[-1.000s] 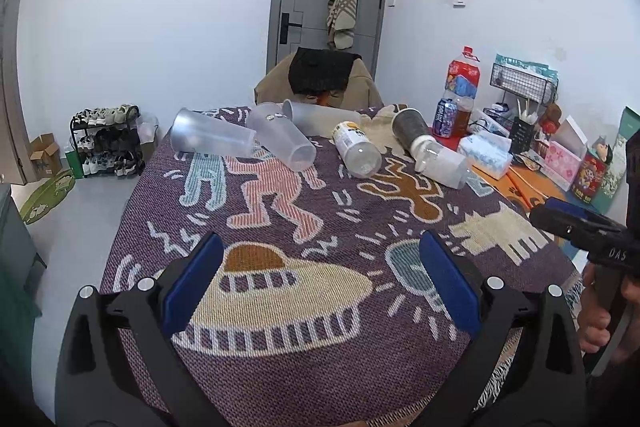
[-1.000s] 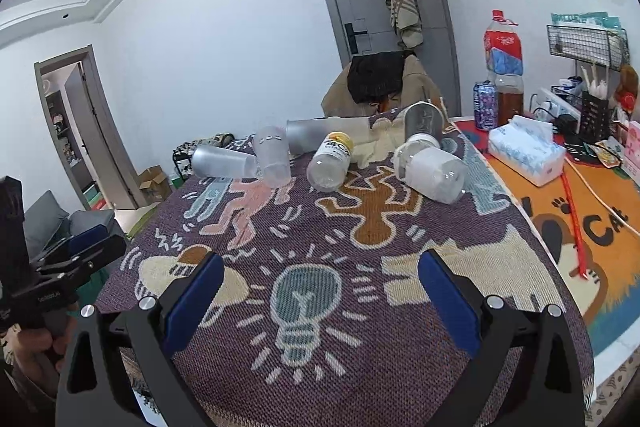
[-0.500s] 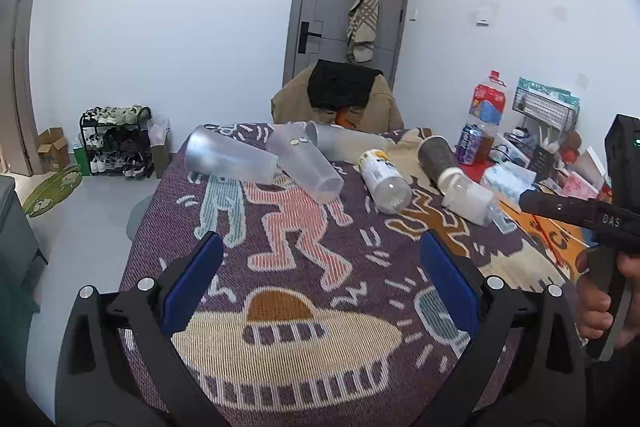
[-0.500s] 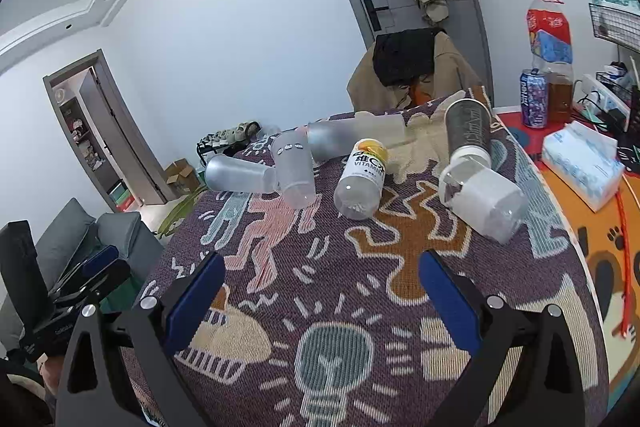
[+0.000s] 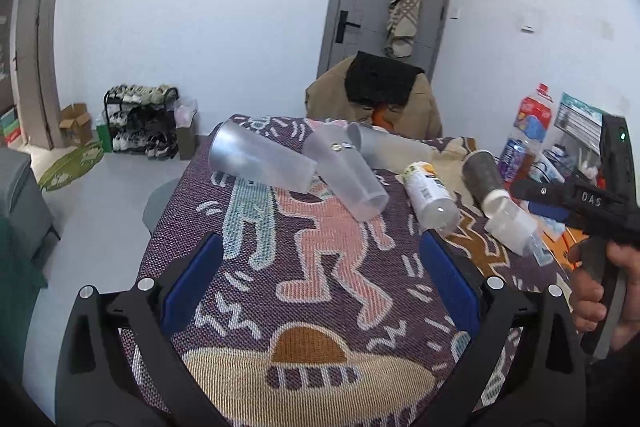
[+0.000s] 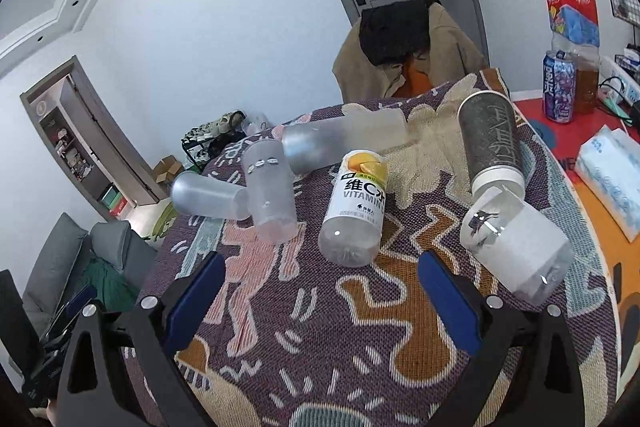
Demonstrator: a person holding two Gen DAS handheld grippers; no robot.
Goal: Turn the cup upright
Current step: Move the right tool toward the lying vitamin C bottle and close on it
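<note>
Several cups and bottles lie on their sides on the patterned tablecloth (image 5: 320, 267). In the left wrist view a frosted cup (image 5: 260, 161) lies far left, a second frosted cup (image 5: 348, 179) beside it, a third (image 5: 384, 147) behind. A vitamin bottle (image 6: 356, 207), a dark tumbler (image 6: 490, 147) and a clear white-labelled cup (image 6: 516, 251) lie to the right. My left gripper (image 5: 320, 291) is open and empty, short of the frosted cups. My right gripper (image 6: 320, 299) is open and empty, just short of the vitamin bottle.
A chair with a jacket (image 5: 376, 95) stands behind the table. A large drink bottle (image 6: 572, 27), a can (image 6: 558, 87) and a tissue pack (image 6: 612, 171) stand on the orange mat at the right. A shoe rack (image 5: 140, 119) stands by the wall.
Both grippers have moved forward toward the fallen cups, which now look larger and closer. Both stay open. The cups have not moved.
</note>
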